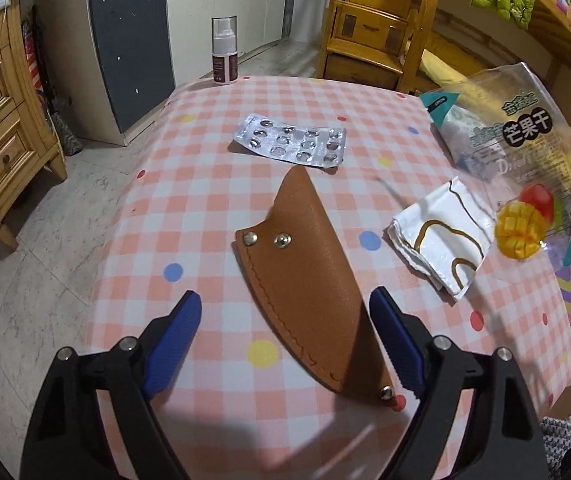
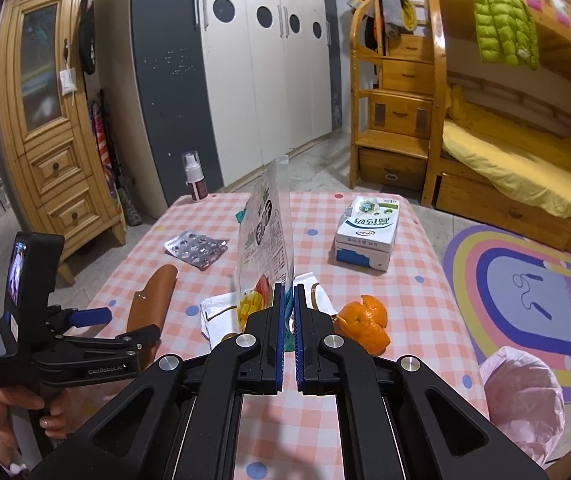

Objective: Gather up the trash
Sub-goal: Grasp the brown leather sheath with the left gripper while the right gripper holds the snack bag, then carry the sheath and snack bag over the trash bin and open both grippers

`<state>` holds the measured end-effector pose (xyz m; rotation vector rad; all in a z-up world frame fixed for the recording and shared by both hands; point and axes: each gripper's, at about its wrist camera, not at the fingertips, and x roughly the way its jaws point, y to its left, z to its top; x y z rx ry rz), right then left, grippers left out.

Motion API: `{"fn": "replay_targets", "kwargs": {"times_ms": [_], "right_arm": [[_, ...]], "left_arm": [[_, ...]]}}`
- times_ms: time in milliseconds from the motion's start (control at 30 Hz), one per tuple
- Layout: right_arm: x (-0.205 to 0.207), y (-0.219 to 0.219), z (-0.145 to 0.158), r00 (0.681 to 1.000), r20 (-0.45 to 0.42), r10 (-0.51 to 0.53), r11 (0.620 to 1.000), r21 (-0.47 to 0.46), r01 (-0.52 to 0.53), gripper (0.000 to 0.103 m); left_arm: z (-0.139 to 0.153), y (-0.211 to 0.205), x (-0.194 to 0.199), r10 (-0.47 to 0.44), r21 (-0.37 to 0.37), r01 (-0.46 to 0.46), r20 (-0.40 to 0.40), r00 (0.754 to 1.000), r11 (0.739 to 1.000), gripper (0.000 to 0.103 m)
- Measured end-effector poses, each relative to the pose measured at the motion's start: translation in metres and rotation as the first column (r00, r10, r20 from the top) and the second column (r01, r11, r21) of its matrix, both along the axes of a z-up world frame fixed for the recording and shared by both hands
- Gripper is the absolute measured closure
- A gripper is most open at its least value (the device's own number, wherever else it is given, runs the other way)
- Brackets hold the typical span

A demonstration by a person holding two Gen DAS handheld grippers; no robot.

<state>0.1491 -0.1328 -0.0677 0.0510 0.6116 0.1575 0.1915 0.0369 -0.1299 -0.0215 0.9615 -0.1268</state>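
My right gripper [image 2: 288,296] is shut on a clear dried-mango bag [image 2: 265,236] and holds it upright above the table; the bag also shows at the right of the left wrist view [image 1: 525,140]. My left gripper [image 1: 285,308] is open and empty, its blue fingers on either side of a brown leather sheath [image 1: 309,280] lying on the checked tablecloth [image 1: 189,208]. A used pill blister [image 1: 291,144], a crumpled white wrapper [image 1: 441,236], orange peel [image 2: 365,320] and a milk carton [image 2: 367,232] lie on the table.
A spray bottle [image 1: 224,52] stands at the table's far left corner. A pink bag-lined bin [image 2: 525,396] sits on the floor right of the table. Wooden cabinet [image 2: 53,128], wardrobe [image 2: 245,72] and bunk bed [image 2: 505,152] surround the table.
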Motion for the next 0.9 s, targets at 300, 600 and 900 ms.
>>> {"fn": "replay_targets", "kwargs": {"times_ms": [300, 600, 900], "right_arm": [[0.001, 0.004, -0.005, 1.000, -0.019, 0.020, 1.000, -0.009, -0.021, 0.099], [-0.002, -0.012, -0.002, 1.000, -0.020, 0.007, 0.999, 0.044, -0.006, 0.099], [-0.004, -0.024, 0.000, 1.000, -0.027, -0.014, 0.998, 0.069, 0.016, 0.099]], "left_arm": [[0.002, -0.031, 0.013, 0.001, 0.097, -0.005, 0.037, 0.999, 0.995, 0.048], [0.055, -0.025, -0.027, -0.052, -0.075, 0.073, 0.256, 0.965, 0.994, 0.048], [0.063, -0.066, -0.032, -0.115, 0.006, 0.119, 0.304, 0.946, 0.993, 0.048]]}}
